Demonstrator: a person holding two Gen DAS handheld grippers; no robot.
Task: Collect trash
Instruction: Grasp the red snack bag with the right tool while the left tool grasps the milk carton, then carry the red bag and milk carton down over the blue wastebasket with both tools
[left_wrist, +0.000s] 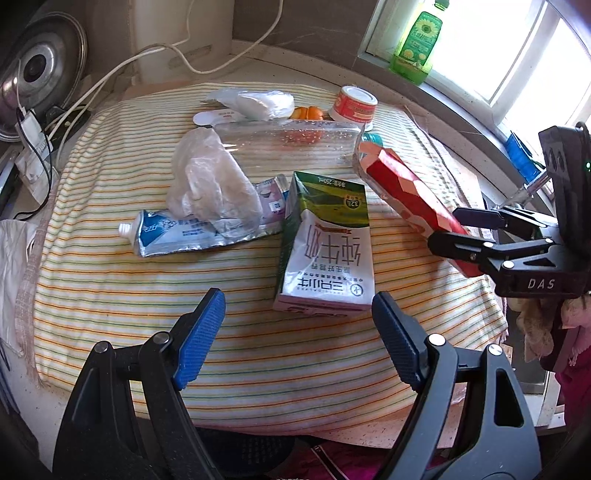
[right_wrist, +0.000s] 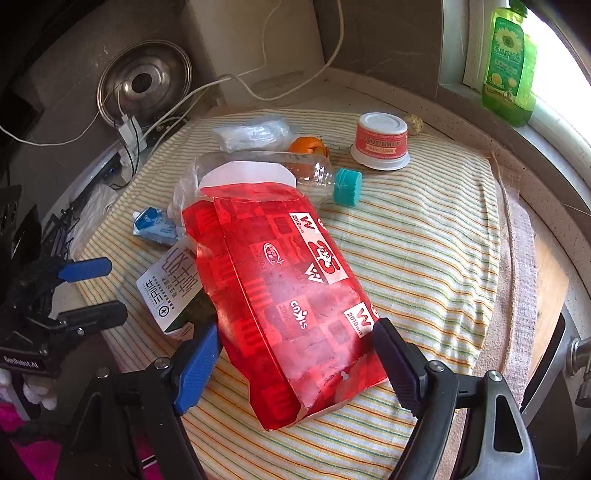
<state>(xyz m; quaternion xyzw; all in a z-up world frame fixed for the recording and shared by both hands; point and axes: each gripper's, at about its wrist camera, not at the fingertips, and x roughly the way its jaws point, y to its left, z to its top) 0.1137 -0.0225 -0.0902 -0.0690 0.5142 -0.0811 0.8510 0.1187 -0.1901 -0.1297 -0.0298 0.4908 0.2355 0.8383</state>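
Observation:
A red paper box (right_wrist: 288, 295) lies slanted over a clear plastic bottle (right_wrist: 258, 166) with a teal cap (right_wrist: 347, 186). My right gripper (right_wrist: 295, 332) is shut on the box's near end, a pad against each side; the left wrist view shows it as well (left_wrist: 443, 227). A white and green milk carton (left_wrist: 325, 251) lies flat on the striped cloth (left_wrist: 110, 295). My left gripper (left_wrist: 297, 297) hangs open just in front of the carton's near end, touching nothing. A flattened toothpaste tube (left_wrist: 166, 236) and a crumpled plastic bag (left_wrist: 210, 184) lie to the left.
At the back of the cloth sit a red and white cup (right_wrist: 380, 142), orange peel (right_wrist: 308, 146) and a clear wrapper (right_wrist: 255, 131). A green bottle (right_wrist: 509, 66) stands on the window sill. White cables and a metal lid (right_wrist: 146, 83) are at the back left.

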